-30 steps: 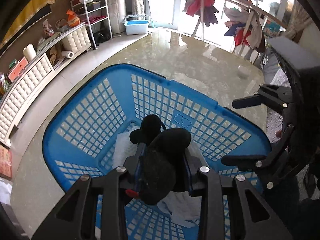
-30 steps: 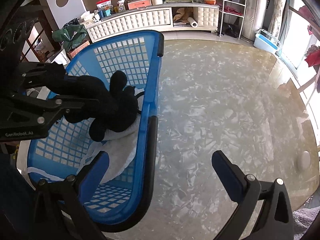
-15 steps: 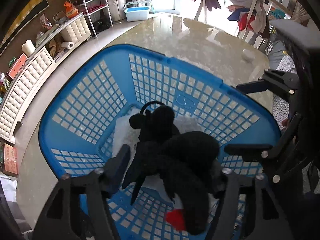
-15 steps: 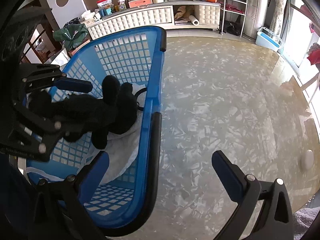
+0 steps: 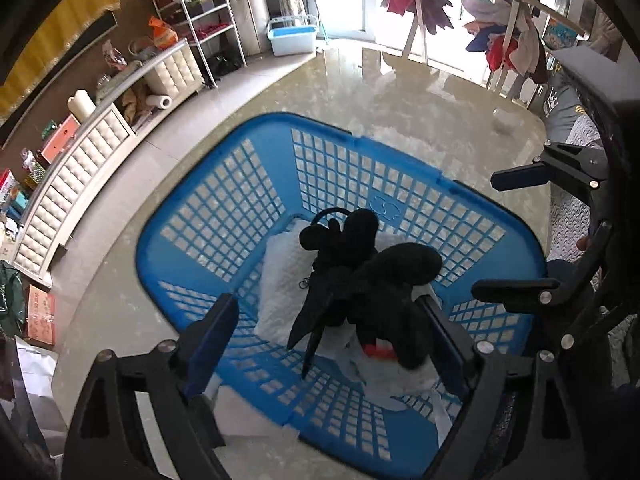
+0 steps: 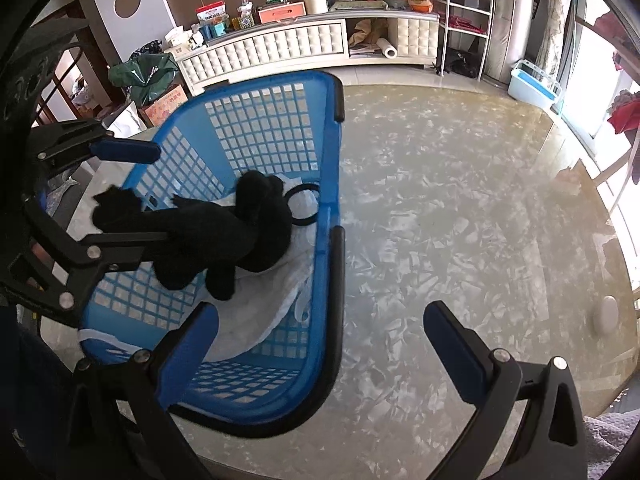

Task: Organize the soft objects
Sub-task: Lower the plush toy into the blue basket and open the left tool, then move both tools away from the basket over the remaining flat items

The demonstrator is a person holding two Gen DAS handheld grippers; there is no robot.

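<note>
A black plush toy (image 5: 372, 284) lies in the blue laundry basket (image 5: 224, 208) on top of a white cloth (image 5: 280, 280). My left gripper (image 5: 328, 340) is open above the basket, its fingers either side of the toy and apart from it. In the right wrist view the toy (image 6: 224, 236) rests in the basket (image 6: 332, 152) with the left gripper (image 6: 132, 204) over it. My right gripper (image 6: 320, 344) is open and empty, straddling the basket's near rim.
The basket stands on a glossy marble table (image 6: 460, 208). A small white round object (image 6: 608, 314) lies near the table's right edge. A white cabinet (image 6: 280, 44) with clutter runs along the far wall. A clothes rack (image 5: 480, 16) stands by the window.
My left gripper opened and let go of the black plush toy, which dropped onto the white cloth in the basket. The left gripper then pulled back a little. My right gripper stayed put.
</note>
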